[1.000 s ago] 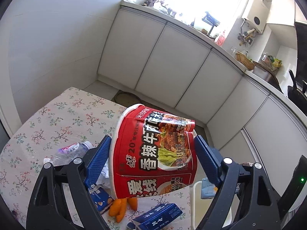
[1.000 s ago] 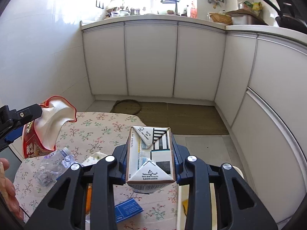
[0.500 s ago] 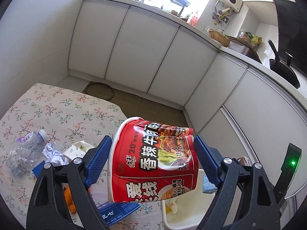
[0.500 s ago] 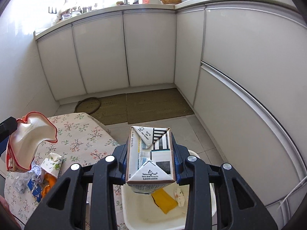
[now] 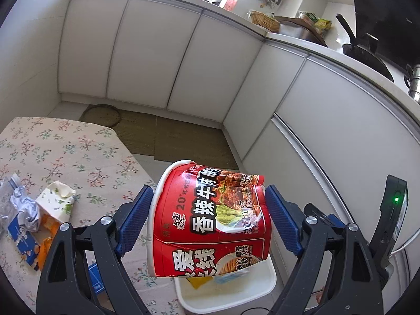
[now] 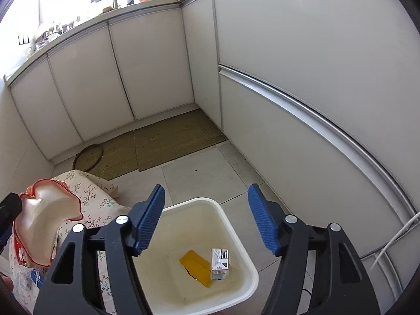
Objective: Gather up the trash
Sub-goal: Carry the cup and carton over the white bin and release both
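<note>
A crushed red instant-noodle cup (image 5: 210,220) hangs in the air with my left gripper (image 5: 208,220) shut on its sides, above the near rim of the white bin (image 5: 267,281). In the right wrist view that cup (image 6: 44,225) shows at the left edge. My right gripper (image 6: 206,197) hovers over the bin (image 6: 236,225); its jaws are opening and nothing is between them. A small milk carton (image 6: 220,263) stands inside the bin beside a yellow wrapper (image 6: 197,267).
The floral-cloth table (image 5: 65,152) at the left carries a white carton (image 5: 56,199), crumpled paper (image 5: 26,210), a blue box (image 5: 21,236) and orange peel (image 5: 48,223). White cabinets (image 6: 288,105) wall the floor; woven mats (image 6: 170,144) lie behind the bin.
Both hands swung from the table over to the bin. My right gripper opened and the milk carton dropped into the bin. The left gripper still holds the noodle cup.
</note>
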`<action>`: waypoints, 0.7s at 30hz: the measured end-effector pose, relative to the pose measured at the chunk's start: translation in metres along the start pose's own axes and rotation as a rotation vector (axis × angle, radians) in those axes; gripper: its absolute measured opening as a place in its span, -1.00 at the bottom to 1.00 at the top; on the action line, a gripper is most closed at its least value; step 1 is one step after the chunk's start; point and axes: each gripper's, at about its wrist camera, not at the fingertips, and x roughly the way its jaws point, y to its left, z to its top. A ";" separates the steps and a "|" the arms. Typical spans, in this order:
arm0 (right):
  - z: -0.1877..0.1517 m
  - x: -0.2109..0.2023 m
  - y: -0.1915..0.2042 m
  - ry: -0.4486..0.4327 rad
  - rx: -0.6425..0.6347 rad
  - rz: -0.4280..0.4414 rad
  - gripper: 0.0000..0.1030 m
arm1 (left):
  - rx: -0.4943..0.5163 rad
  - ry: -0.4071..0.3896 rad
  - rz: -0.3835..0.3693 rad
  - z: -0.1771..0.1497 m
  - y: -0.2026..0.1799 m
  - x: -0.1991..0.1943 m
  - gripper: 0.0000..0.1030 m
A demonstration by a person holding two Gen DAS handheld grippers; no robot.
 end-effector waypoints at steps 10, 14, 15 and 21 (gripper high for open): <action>-0.001 -0.004 -0.048 -0.044 0.043 -0.194 0.59 | 0.069 0.078 -0.072 -0.014 -0.036 0.048 0.60; -0.010 -0.003 -0.055 -0.058 0.024 -0.259 0.62 | 0.069 0.122 -0.081 -0.019 -0.039 0.066 0.61; -0.012 -0.003 -0.056 -0.057 0.022 -0.264 0.62 | 0.070 0.133 -0.081 -0.019 -0.040 0.071 0.61; -0.019 -0.007 -0.053 -0.096 0.003 -0.306 0.79 | 0.076 0.170 -0.062 -0.026 -0.037 0.089 0.80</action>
